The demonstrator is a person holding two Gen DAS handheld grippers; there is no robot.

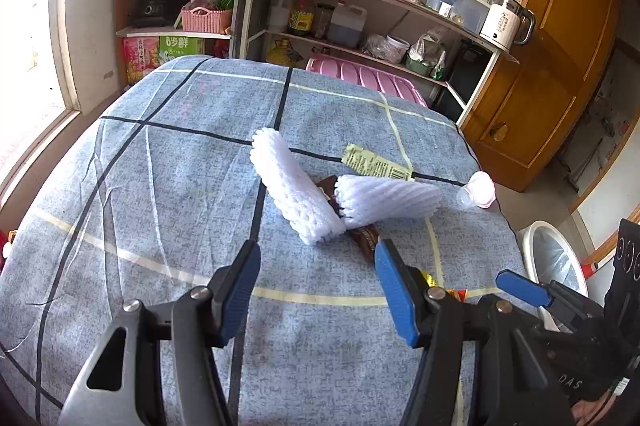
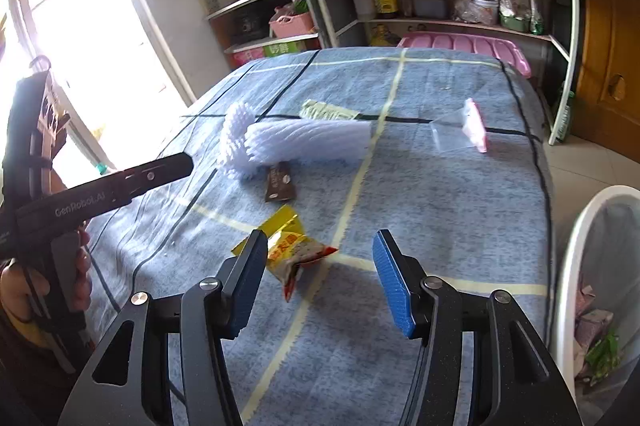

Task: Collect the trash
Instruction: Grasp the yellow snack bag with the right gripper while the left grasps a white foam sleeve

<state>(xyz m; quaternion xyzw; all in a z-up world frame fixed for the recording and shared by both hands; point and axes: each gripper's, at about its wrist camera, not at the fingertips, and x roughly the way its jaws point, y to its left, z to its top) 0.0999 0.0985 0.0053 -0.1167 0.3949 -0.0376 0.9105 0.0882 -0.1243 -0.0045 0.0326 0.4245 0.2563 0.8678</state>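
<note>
Two white foam nets (image 1: 296, 185) (image 2: 304, 139) lying on the blue checked cloth (image 1: 160, 185) (image 2: 440, 193), meeting in a V shape. In the left wrist view, one net's long side running up and to the left, the other net (image 1: 388, 199) running out to the right. Brown wrapper (image 1: 362, 238) (image 2: 280, 181) tucked under where the nets meet, long side pointing toward the camera. Green-yellow wrapper (image 1: 376, 163) (image 2: 326, 111) flat just behind the nets. Clear little bag with a pink top (image 1: 478, 189) (image 2: 464, 129) off to the right of the nets, close to the cloth's edge. Yellow and red snack bag (image 2: 292, 250) nearer than the nets, crumpled.

Lots of bare cloth left of the nets. White bin (image 1: 552, 258) (image 2: 592, 278) past the cloth's right edge, some trash inside.

Left claw (image 1: 318, 290) tilted down over the cloth, spread apart, holding nothing, close in front of the nets. Right claw (image 2: 320, 282) also tilted down, spread apart, empty, over the snack bag. A hand (image 2: 24, 290) gripping the left claw's handle.
</note>
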